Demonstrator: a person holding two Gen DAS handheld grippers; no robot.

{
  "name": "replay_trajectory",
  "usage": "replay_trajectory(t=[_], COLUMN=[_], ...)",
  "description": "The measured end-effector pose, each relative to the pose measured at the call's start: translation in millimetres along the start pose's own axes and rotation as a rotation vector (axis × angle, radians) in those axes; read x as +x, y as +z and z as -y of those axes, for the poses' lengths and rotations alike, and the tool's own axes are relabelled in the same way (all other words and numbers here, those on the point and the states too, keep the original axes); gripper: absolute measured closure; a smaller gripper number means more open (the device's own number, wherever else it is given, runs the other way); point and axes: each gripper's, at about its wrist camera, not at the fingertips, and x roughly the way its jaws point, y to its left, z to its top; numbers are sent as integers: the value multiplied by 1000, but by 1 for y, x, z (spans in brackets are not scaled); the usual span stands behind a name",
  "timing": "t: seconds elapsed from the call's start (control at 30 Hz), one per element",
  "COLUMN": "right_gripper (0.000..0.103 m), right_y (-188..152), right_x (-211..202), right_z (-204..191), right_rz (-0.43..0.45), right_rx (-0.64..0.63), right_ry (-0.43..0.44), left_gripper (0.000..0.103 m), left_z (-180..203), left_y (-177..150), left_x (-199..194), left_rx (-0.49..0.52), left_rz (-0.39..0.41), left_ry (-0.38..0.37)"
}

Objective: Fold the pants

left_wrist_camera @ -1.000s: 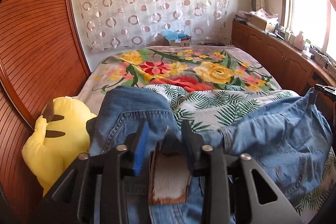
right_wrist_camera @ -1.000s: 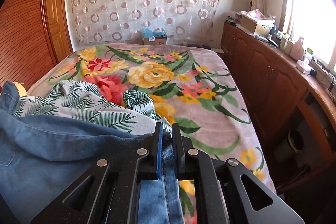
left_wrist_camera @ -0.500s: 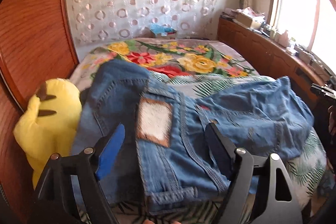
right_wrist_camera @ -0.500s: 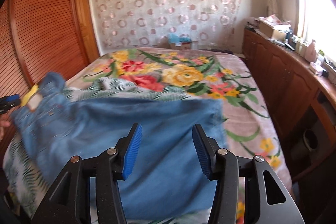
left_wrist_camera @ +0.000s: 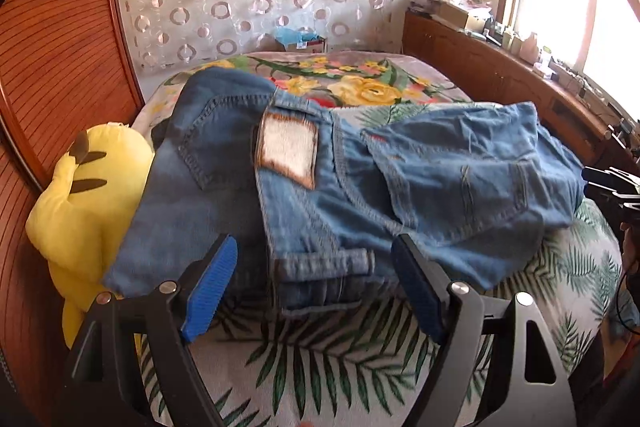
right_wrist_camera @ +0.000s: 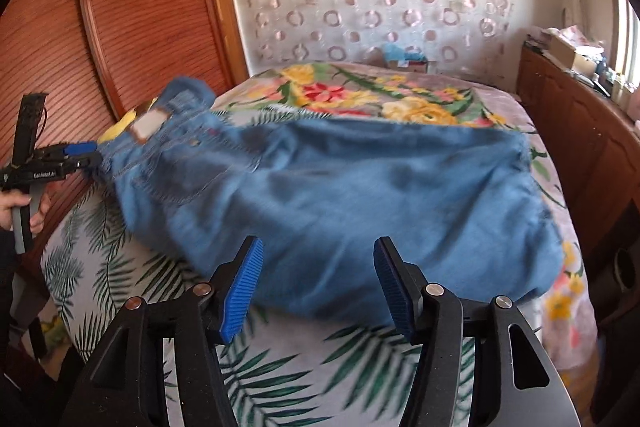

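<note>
Both hand-held grippers [left_wrist_camera: 312,287] [right_wrist_camera: 318,285] just opened, released one pair of jeans [left_wrist_camera: 360,187], jaws wide, empty

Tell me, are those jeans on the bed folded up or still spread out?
Folded over at least once: the jeans lie in doubled layers, waistband stacked at the near edge. Both sets of fingers are open and off them.

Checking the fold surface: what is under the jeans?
The jeans lie on a palm-leaf sheet spread over the floral blanket. Their waist end rests against a yellow plush toy. Whatever lies directly beneath the denim is covered.
</note>
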Motion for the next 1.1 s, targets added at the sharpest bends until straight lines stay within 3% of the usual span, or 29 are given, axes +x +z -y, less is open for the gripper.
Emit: replay_trajectory(t=[0.3, 0.47, 0.67, 0.7, 0.77, 0.8, 0.83, 0.93, 1.1], right_gripper=[41, 41, 41, 41, 59, 82, 97, 103, 103], right_y=[-7, -7, -8, -7, -4, -3, -1, 8, 12], right_x=[17, 26, 41, 43, 46, 46, 44, 33, 20], right_z=[-19, -37, -55, -55, -55, -54, -51, -40, -32], right_rz=[-36, -53, -74, -74, -81, -83, -80, -42, -6], right_rx=[-94, -165, -206, -210, -208, -208, -204, -170, -127], right_ry=[-41, -90, -147, -154, -160, -161, -166, -155, -127], left_gripper=[23, 30, 55, 69, 79, 94, 94, 95, 95], left_z=[-7, -11, -1, 2, 5, 6, 8, 10, 13], left_y=[-18, -23, -24, -23, -21, -19, -16, -9, -4], left_x=[14, 18, 16, 14, 9, 7, 4, -7, -17], left_rx=[-30, -61, -34, -23, -15, -8, 6, 24, 37], left_rz=[-23, -14, 3, 10, 25, 24, 31, 46, 60], left_ry=[-6, -16, -34, -23, -23, -21, -7, 1, 1])
